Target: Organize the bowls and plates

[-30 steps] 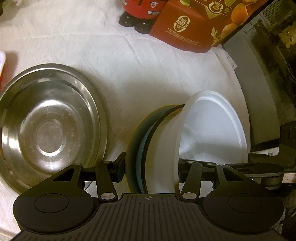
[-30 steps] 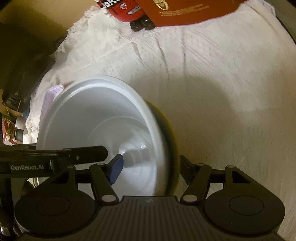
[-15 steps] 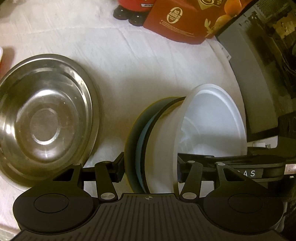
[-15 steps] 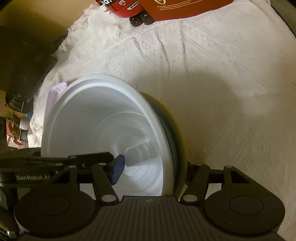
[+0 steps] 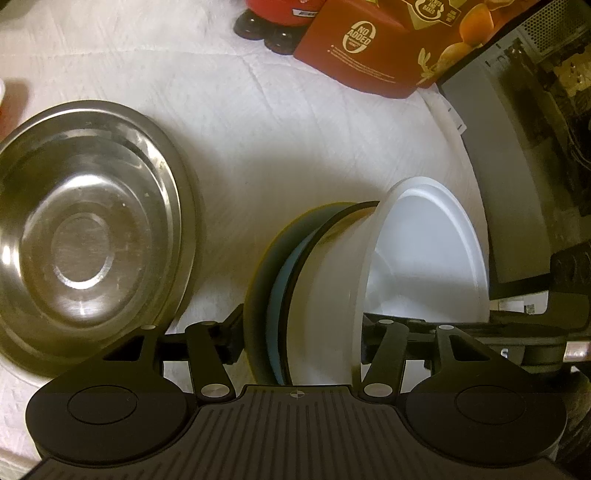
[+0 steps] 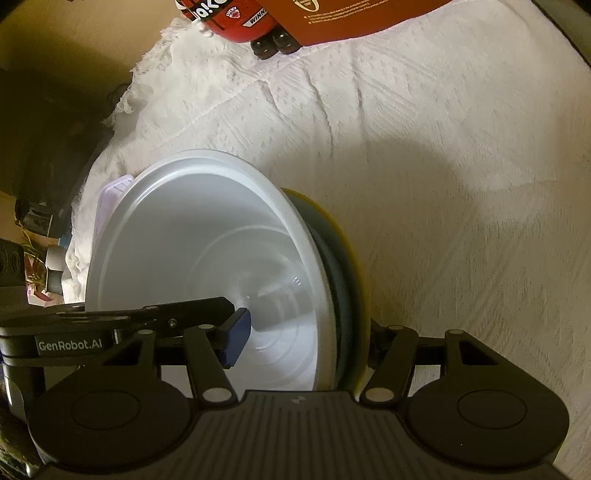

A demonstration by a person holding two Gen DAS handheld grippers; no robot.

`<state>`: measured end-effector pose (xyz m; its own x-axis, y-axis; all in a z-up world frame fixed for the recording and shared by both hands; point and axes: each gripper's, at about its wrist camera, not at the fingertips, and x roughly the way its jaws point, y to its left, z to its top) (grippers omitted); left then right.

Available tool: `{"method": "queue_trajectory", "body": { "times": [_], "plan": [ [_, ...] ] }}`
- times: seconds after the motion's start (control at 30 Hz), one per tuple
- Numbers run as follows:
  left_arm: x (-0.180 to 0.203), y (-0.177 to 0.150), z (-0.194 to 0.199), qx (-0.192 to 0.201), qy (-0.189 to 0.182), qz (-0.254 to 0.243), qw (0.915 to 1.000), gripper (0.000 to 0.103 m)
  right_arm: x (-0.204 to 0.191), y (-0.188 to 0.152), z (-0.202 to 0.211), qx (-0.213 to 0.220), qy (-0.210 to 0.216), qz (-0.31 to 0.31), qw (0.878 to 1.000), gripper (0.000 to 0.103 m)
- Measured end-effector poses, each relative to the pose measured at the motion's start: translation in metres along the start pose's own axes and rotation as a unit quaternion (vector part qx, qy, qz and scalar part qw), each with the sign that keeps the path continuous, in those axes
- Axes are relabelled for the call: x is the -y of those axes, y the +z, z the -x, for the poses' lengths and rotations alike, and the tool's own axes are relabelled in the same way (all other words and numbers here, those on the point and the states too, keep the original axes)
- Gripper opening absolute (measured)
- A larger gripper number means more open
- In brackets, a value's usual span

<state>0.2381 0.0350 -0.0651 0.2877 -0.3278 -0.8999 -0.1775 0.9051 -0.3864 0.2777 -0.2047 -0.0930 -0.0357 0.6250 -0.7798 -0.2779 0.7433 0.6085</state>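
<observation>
A white bowl (image 5: 424, 251) and a few plates (image 5: 280, 280) nested behind it stand on edge as one stack on the white cloth. My left gripper (image 5: 299, 332) straddles the stack, one finger behind the yellow-rimmed plate and one inside the bowl, and its jaws are opening. My right gripper (image 6: 304, 341) is shut on the same stack, its blue pad (image 6: 236, 339) inside the white bowl (image 6: 192, 240) and its other finger behind the plates (image 6: 343, 280). Nested steel bowls (image 5: 85, 236) lie flat to the left.
A red carton (image 5: 369, 48) and a red can-shaped thing on black feet (image 5: 266, 29) stand at the back. A grey case (image 5: 498, 184) borders the cloth on the right. A lilac container (image 6: 110, 195) lies behind the bowl, near the cloth's fringed edge (image 6: 147, 77).
The right gripper's outer finger, which stood apart from the stack, has closed in behind the yellow-rimmed plate. The left jaws have widened a little. Neither hand has shifted.
</observation>
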Motion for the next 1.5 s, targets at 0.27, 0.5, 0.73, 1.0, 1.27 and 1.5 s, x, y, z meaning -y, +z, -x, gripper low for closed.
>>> {"method": "queue_trajectory", "body": {
  "times": [0.27, 0.5, 0.73, 1.0, 1.27, 1.5],
  "plan": [
    [-0.001, 0.001, 0.002, -0.011, -0.008, 0.009, 0.9999, 0.059, -0.005, 0.006, 0.0, -0.02, -0.014, -0.011, 1.0, 0.062],
    [0.006, -0.001, 0.011, -0.001, -0.014, 0.0, 0.9999, 0.059, -0.009, 0.004, 0.006, -0.015, -0.018, -0.008, 1.0, 0.062],
    [0.006, 0.007, 0.044, 0.028, -0.039, -0.015, 0.9987, 0.059, -0.034, 0.011, 0.028, 0.007, -0.034, 0.001, 0.999, 0.062],
    [-0.04, 0.023, 0.113, 0.067, -0.054, -0.012, 0.9962, 0.059, -0.114, 0.036, 0.044, 0.021, -0.051, 0.056, 0.997, 0.063],
    [-0.11, 0.031, 0.128, 0.057, -0.008, 0.023, 0.9981, 0.059, -0.184, 0.061, -0.018, -0.005, -0.022, 0.083, 0.996, 0.062],
    [-0.154, 0.029, 0.09, 0.015, 0.017, 0.054, 0.9983, 0.057, -0.184, 0.063, -0.085, -0.048, -0.035, 0.068, 0.996, 0.062]
  ]
}}
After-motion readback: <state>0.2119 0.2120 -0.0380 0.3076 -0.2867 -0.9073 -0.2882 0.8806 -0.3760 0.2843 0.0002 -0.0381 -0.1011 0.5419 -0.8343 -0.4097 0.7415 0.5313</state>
